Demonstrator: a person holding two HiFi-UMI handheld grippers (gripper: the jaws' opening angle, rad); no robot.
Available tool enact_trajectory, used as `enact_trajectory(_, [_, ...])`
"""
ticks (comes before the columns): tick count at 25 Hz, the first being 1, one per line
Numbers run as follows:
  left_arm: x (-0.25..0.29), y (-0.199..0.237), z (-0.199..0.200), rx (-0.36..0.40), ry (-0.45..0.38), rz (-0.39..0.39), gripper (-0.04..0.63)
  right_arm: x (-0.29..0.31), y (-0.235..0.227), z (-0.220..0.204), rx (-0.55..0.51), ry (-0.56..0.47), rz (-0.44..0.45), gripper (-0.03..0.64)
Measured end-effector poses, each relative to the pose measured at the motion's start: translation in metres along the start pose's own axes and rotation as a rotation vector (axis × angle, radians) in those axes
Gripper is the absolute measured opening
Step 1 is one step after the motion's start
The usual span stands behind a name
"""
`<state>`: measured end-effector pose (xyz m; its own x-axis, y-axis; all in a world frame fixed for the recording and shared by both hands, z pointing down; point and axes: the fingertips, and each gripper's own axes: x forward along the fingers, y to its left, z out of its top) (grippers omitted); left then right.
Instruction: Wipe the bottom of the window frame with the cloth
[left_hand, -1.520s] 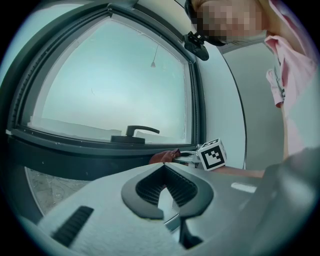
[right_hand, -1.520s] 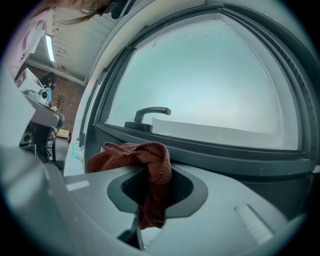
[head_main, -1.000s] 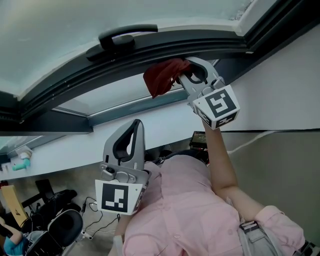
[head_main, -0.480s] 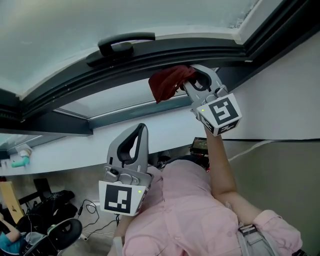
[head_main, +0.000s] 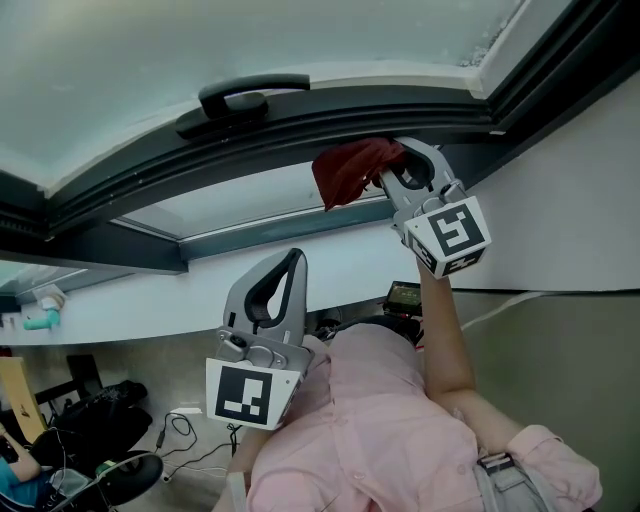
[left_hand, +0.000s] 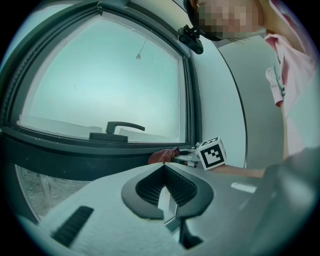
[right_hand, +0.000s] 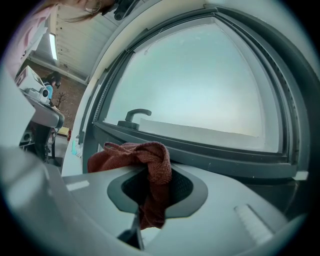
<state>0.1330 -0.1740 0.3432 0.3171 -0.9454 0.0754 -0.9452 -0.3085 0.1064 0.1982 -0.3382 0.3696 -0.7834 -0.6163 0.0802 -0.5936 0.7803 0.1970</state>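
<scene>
On my right gripper (head_main: 392, 175) the fingers pinch the crumpled dark-red cloth (head_main: 348, 170) against the dark grey window frame (head_main: 130, 180) bottom rail, right of the black handle (head_main: 240, 98); mid-wipe, I judge; next, slide along it; left gripper (head_main: 290, 265) fingers closed, empty.

No text, label, brand or number can be read anywhere in these views

The cloth (head_main: 350, 170) is rust-red, the window frame (head_main: 300, 118) dark grey — the shirt (head_main: 380, 430) pink.
</scene>
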Motion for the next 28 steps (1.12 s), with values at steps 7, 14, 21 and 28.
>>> enact_trajectory(7, [0.002,0.001,0.001,0.001,0.0,-0.004,-0.003,-0.003,-0.004,-0.002,-0.018,0.008,-0.01,0.072])
enact_trajectory(14, [0.005,-0.003,0.003,0.004,-0.003,-0.026,-0.003,-0.008,-0.015,-0.005,-0.015,0.016,-0.041,0.072])
enact_trajectory(21, [0.003,0.0,0.004,0.008,0.0,-0.017,-0.003,-0.009,-0.015,-0.004,-0.018,0.016,-0.043,0.072])
enact_trajectory(28, [0.0,0.002,0.004,0.006,-0.001,-0.011,-0.003,-0.009,-0.015,-0.004,-0.019,0.017,-0.045,0.072])
